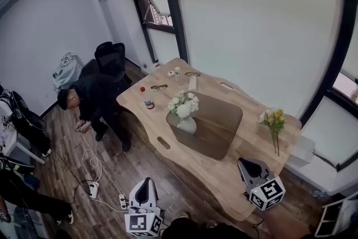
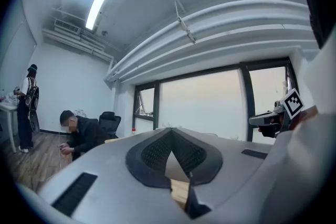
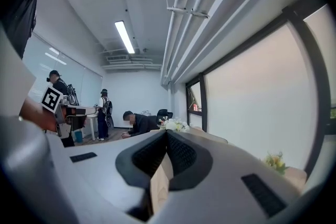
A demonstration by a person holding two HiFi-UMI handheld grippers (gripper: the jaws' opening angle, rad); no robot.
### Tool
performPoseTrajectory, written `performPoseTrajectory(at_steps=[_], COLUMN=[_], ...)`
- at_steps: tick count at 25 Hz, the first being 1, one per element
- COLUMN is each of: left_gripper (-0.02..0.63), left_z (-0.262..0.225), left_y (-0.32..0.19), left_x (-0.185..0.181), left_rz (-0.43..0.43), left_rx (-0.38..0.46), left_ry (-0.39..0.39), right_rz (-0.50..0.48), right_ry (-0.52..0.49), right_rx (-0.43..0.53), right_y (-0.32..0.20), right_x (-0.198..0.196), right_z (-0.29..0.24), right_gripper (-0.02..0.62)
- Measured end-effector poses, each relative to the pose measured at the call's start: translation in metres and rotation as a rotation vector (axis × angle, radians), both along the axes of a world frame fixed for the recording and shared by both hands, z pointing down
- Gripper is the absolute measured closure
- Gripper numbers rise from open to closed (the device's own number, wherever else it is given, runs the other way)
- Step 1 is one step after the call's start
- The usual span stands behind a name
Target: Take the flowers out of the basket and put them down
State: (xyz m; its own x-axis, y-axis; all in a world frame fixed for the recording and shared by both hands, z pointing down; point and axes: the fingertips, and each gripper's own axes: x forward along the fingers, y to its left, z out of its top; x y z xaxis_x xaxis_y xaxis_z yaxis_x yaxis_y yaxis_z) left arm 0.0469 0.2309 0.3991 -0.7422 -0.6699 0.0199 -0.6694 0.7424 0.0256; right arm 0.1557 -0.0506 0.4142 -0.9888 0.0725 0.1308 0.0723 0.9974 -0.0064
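A person (image 1: 92,101) crouches on the floor at the left, beside the wooden table (image 1: 159,144). The left gripper (image 1: 146,181) hovers off the table's near edge, its jaws closed on nothing. White flowers (image 1: 183,104) stand in a white basket (image 1: 187,125) on a brown mat (image 1: 218,120) mid-table. The right gripper (image 1: 243,160), also closed and empty, is over the near right corner; yellow flowers (image 1: 274,120) lie further right
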Motion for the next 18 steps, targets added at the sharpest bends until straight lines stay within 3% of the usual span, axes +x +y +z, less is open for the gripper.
performPoseTrajectory(at_steps=[10,18], left_gripper=[0.604,0.604], left_z=[-0.003,-0.001], left_y=[-0.013,-0.027], left_x=[-0.029,-0.082], left_rz=[0.025,0.087], left_rx=[0.008,0.012], left_ry=[-0.024,-0.024], right_rz=[0.026,0.084], right_ry=[-0.019,-0.012], right_rx=[0.006,0.010], right_y=[-0.001,-0.008], right_x=[-0.027,-0.057], right_z=[0.000,0.001], right_gripper=[0.574,0.574])
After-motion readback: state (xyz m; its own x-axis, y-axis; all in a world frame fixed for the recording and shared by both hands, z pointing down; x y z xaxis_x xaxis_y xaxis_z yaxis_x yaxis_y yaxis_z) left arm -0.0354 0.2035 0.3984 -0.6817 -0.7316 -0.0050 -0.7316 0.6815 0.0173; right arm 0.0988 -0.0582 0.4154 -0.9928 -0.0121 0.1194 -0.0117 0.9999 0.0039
